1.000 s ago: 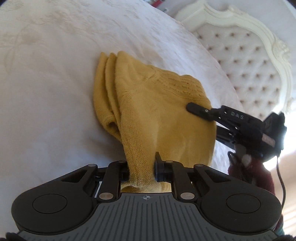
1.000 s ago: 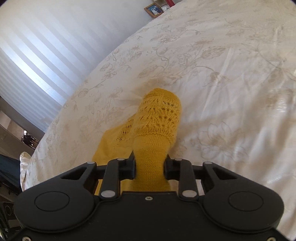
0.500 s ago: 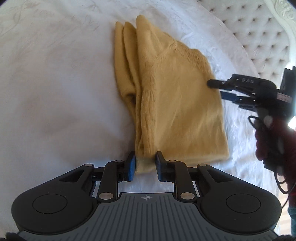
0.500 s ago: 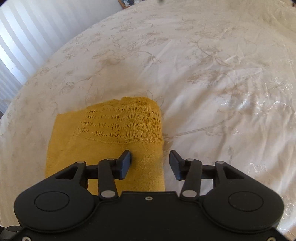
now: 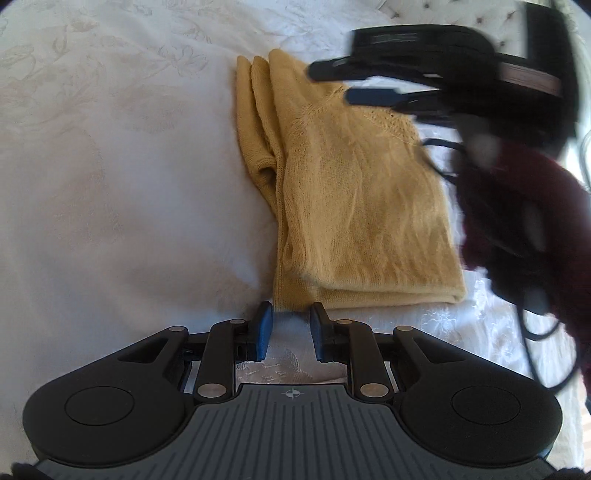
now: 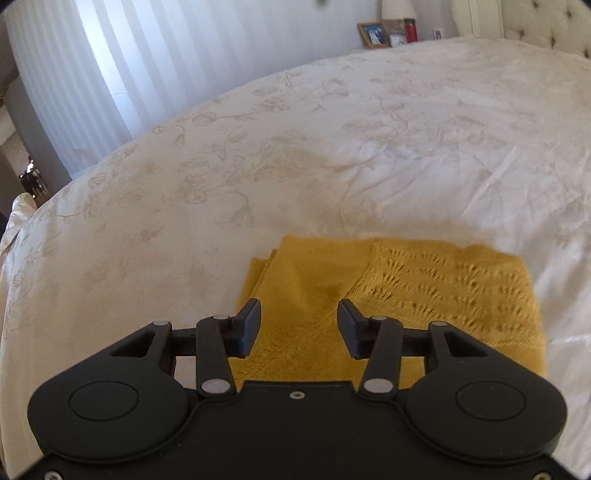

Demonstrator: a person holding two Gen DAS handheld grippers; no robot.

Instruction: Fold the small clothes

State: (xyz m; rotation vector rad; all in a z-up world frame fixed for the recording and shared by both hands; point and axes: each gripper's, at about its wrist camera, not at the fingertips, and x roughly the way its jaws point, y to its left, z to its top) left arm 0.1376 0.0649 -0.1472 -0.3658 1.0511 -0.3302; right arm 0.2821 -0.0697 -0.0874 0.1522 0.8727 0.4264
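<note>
Knitwear first: the yellow knitted garment (image 5: 354,206) lies on the white bedspread (image 5: 110,184), already folded into a compact oblong with several layers stacked along its left edge and a lacy patterned band at one end. The fold looks close to done to me; the sides are fairly square, though one narrow strip of the lower layer pokes out toward the left gripper (image 5: 291,332) and the stacked edges at the far end are a little fanned, so some neatening or one more fold may be left. Whether other clothes wait to be folded I cannot tell, since no second piece is in sight. The left gripper's fingers stand slightly apart just short of that protruding strip, with only bedspread between them, holding nothing. The right gripper (image 6: 299,325) hovers over the garment with its fingers wider apart, cloth visible below them but not pinched; its fingers have just been opening, and no fabric is caught in them now. From the left wrist view the right gripper is a dark blur above the garment's far end, with a dark red sleeve (image 5: 535,221) and a trailing cable behind it. Around the bed there are a tufted headboard (image 6: 546,22), pale curtains (image 6: 110,74) and a few framed pictures (image 6: 373,35) on a far surface. Nothing lies on the bedspread near the garment to get in the way.
</note>
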